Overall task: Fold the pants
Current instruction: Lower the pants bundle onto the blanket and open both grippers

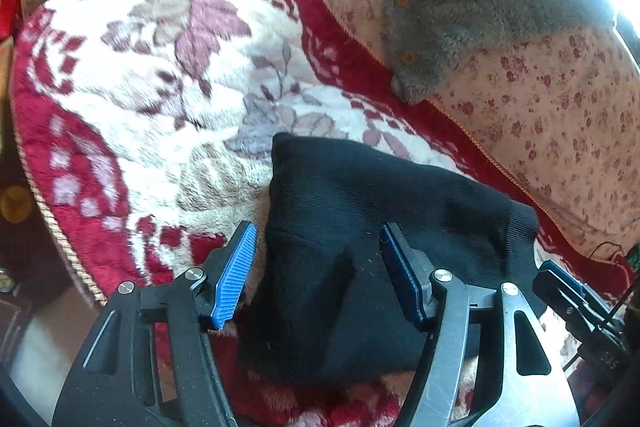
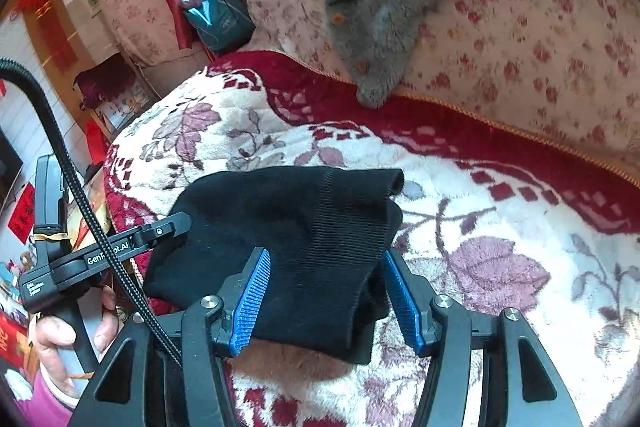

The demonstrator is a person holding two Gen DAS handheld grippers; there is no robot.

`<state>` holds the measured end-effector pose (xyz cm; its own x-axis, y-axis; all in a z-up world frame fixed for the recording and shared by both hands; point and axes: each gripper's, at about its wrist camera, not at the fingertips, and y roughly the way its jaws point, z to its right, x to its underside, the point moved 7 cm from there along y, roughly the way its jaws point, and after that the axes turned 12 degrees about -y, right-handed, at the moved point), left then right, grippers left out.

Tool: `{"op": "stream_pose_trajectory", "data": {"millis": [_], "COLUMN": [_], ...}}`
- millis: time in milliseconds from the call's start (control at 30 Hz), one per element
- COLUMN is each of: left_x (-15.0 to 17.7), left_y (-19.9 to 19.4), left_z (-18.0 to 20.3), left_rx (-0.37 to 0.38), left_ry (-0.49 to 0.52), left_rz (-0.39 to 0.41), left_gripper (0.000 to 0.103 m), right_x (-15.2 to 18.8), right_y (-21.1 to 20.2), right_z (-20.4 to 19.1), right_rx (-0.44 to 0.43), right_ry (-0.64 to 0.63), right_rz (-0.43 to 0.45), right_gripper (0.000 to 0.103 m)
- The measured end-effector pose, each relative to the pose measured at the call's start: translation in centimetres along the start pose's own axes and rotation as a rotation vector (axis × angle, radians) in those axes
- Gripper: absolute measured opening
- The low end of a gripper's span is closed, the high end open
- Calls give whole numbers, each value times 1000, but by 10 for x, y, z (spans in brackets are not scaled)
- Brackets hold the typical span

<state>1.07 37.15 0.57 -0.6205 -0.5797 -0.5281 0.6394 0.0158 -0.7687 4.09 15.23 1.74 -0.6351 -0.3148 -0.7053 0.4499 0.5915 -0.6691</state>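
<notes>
The black pants [image 1: 360, 227] lie folded into a small thick bundle on the red and white floral blanket [image 1: 160, 87]. My left gripper [image 1: 316, 267] is open, its blue pads wide apart over the bundle's near left part. In the right wrist view the pants [image 2: 288, 227] show their ribbed cuff at the far right. My right gripper [image 2: 326, 291] is open, its blue pads on either side of the bundle's near right corner. The left gripper's body [image 2: 100, 255] and the hand holding it show at the left of that view.
A grey fleece garment [image 1: 480, 11] lies on a floral quilt [image 1: 540, 115] behind the blanket. The blanket's edge [image 1: 52, 219] drops off at the left. Bags, red decorations and a black cable [image 2: 72, 187] crowd the far left.
</notes>
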Motion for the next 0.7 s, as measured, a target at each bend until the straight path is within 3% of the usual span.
{"op": "stream_pose_trajectory", "data": {"millis": [400,700], "left_x": [20,34], "left_y": [-44,-64], "left_z": [23,22], "left_rx": [-63,-89], "left_ry": [89,83], "left_rz": [120,148], "left_gripper": [64,64], "right_x": [3,9], "right_y": [-21,-27], "right_z": [-26,-40], "right_rx": [-2,-11], "right_ry": [-6,-16], "right_rz": [33,32], "right_gripper": [56,57]}}
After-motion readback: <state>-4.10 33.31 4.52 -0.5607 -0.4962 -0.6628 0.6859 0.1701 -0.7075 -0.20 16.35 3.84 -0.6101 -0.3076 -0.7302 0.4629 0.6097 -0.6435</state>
